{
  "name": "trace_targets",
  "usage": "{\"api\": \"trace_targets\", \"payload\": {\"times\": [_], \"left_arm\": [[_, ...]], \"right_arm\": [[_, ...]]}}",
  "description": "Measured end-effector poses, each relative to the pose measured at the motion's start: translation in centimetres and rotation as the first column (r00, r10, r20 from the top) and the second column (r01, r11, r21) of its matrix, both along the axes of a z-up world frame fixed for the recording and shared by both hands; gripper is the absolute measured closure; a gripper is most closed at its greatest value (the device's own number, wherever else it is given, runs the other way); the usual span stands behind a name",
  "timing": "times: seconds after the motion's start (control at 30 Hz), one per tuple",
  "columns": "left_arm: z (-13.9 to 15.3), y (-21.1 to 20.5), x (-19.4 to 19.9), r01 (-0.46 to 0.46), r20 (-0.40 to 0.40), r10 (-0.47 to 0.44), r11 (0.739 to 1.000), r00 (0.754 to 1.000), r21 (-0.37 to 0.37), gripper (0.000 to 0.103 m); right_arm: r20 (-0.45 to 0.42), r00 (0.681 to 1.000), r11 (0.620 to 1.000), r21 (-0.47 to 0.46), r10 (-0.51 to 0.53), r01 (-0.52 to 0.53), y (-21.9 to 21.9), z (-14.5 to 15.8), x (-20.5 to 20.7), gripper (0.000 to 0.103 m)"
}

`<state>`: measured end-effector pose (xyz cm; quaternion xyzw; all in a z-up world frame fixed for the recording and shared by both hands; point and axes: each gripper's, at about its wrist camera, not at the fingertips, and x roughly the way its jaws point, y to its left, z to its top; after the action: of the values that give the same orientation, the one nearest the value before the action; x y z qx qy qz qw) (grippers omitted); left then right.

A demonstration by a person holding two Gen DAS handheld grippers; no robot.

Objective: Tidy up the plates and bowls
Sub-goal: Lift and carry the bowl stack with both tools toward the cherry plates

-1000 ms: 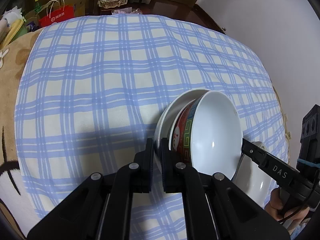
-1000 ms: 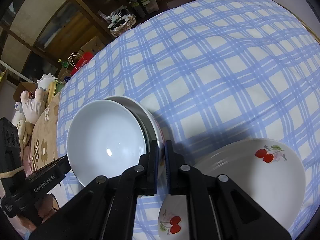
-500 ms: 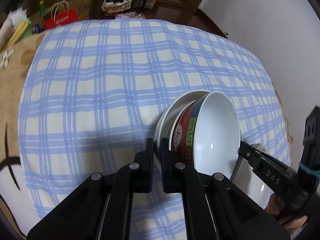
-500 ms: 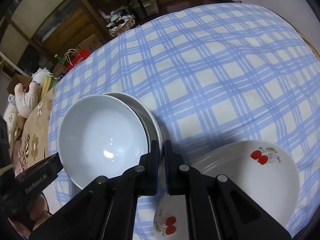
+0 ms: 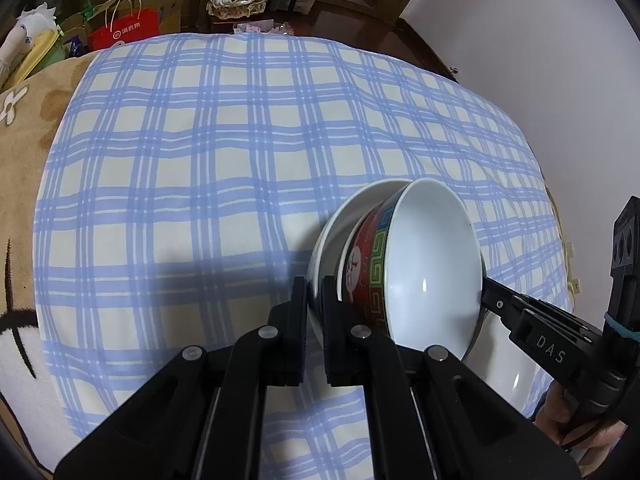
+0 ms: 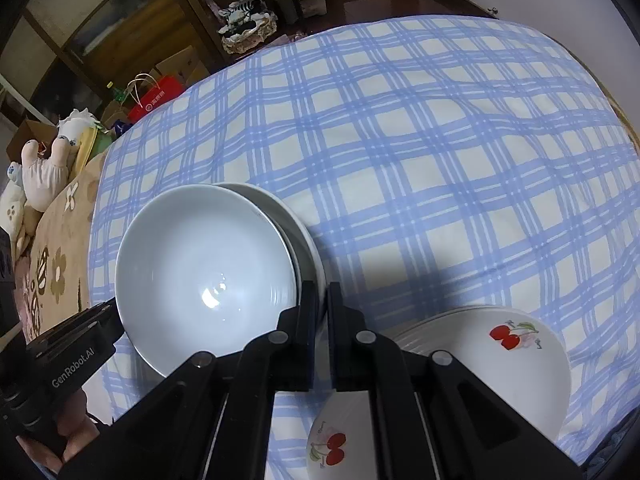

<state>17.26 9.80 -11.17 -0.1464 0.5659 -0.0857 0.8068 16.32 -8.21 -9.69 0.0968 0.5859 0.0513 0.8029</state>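
Left wrist view: we have both grippers pinched on the rim of the wide white outer bowl (image 5: pixel 332 232), the left gripper (image 5: pixel 314 300) on one side and the right gripper (image 6: pixel 323 304) on the other, its fingers clamped narrow on that edge. Nested in it sits a red bowl with a green key-pattern band and glossy white inside (image 5: pixel 376 256), the pair tilted over the blue-checked cloth (image 5: pixel 200 160). We judge this a two-handed carry; next we must move level toward the cherry-printed white plates (image 6: pixel 516 356) just beside the outer bowl.

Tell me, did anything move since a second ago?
Hardly anything. The right gripper rolled a little and pinched fully onto the white outer bowl's rim. The left gripper stays clamped on that bowl's other side, with the red patterned bowl nested inside. The cherry plates and checked cloth stayed put.
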Motion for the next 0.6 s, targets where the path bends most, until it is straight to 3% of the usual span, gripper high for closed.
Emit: {"api": "trace_targets", "payload": {"times": [0.2, 0.6], "left_arm": [[0.7, 0.2, -0.5, -0.010, 0.014, 0.011, 1.000, 1.000, -0.012, 0.099], [3.6, -0.9, -1.5, 0.007, 0.059, -0.006, 1.000, 0.998, -0.028, 0.099]], "right_arm": [[-0.003, 0.999, 0.999, -0.010, 0.036, -0.036, 0.2, 1.0, -0.3, 0.096], [0.044, 0.999, 1.000, 0.003, 0.013, -0.013, -1.1, 4.1, -1.9, 0.096]]}}
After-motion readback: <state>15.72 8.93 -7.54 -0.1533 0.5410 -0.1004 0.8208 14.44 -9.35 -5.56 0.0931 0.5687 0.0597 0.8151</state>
